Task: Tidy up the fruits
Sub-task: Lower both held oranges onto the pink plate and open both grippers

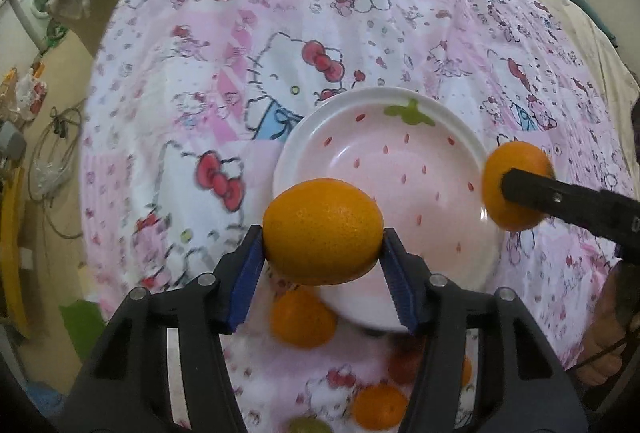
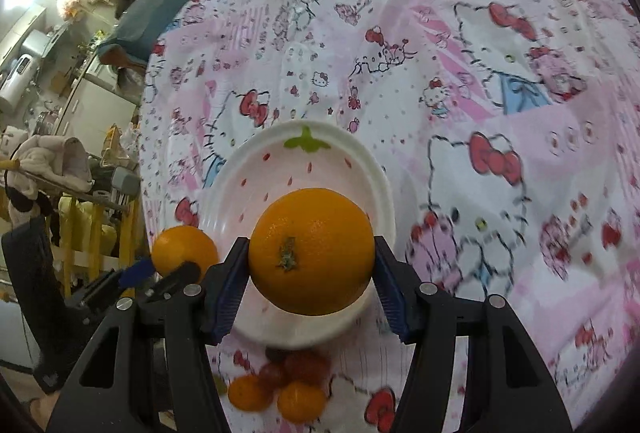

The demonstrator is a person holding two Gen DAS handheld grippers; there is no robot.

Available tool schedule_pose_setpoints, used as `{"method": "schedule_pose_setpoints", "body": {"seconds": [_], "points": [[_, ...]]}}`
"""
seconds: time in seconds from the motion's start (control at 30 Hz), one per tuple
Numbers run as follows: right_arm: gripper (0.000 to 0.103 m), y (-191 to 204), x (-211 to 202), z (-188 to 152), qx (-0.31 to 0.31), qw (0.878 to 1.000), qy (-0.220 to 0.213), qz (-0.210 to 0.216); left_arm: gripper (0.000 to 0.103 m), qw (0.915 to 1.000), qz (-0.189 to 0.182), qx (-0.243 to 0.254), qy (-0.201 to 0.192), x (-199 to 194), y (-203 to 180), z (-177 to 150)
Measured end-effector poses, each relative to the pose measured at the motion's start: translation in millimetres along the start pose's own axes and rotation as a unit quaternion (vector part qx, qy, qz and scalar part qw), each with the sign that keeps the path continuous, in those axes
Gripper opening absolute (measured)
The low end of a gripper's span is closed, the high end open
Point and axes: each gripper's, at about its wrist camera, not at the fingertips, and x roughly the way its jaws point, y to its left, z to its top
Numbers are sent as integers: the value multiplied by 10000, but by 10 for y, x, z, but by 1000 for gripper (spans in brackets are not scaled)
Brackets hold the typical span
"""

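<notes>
Each gripper, left [image 1: 322, 247] and right [image 2: 310, 265], clamps an orange above the plate [image 1: 460, 121], loose fruits [image 2: 276, 389] below.

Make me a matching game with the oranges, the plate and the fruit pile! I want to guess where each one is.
Things:
1. left gripper's orange
2. right gripper's orange
3. strawberry plate
4. loose fruit pile

Places or states:
A. lying on the cloth, near side of the plate
B. empty, sitting on the cloth
C. pinched, stem end facing the camera
D. pinched, no stem showing

Pairs: 1-D, 2-C, 3-B, 4-A
</notes>
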Motion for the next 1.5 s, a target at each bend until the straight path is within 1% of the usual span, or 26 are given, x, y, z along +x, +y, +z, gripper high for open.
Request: {"method": "schedule_pose_setpoints", "body": {"seconds": [0.03, 0.13, 0.27, 0.37, 0.43, 0.57, 0.7, 0.8, 0.87, 0.9, 0.93, 1.0, 1.07, 1.17, 1.5], "points": [[62, 0, 0, 0, 0, 10000, 0, 0, 54, 10000, -25, 32, 12, 39, -16, 26], [62, 5, 226, 178, -1, 9999, 139, -60, 54, 9998, -48, 208, -20, 166, -93, 133], [62, -14, 346, 263, 51, 9997, 224, -68, 54, 9997, -82, 219, 70, 315, -130, 240], [62, -50, 442, 327, 119, 9994, 303, -88, 54, 9996, -137, 230, 30, 359, -170, 306], [62, -68, 513, 365, 176, 9991, 381, 23, 54, 9994, -198, 271, 23, 386, -206, 354], [64, -64, 562, 378, 230, 9986, 473, 88, 56, 9994, -205, 287, 31, 426, -243, 418], [64, -90, 579, 376, 281, 9981, 513, 171, 57, 9995, -219, 202, 81, 428, -228, 429], [64, -94, 581, 383, 325, 9979, 530, 185, 59, 9994, -184, 260, 118, 428, -242, 422], [64, -90, 577, 385, 335, 9979, 532, 177, 61, 9995, -145, 280, 71, 404, -243, 416], [65, -95, 572, 386, 334, 9980, 511, 183, 67, 9995, -134, 288, 41, 388, -243, 415], [65, -100, 557, 388, 336, 9981, 479, 192, 77, 9995, -121, 297, 7, 370, -241, 415], [70, -106, 502, 406, 352, 9985, 349, 242, 87, 9995, -83, 312, -65, 340, -236, 409], [71, -107, 445, 428, 354, 9988, 246, 243, 87, 9995, -11, 302, -44, 351, -226, 404], [71, -111, 377, 445, 350, 9989, 178, 245, 87, 9998, -8, 215, -32, 348, -193, 397], [71, -75, 158, 374, 219, 9996, -9, 164, 87, 9993, -20, 174, -329, 111, -169, 330]]}}
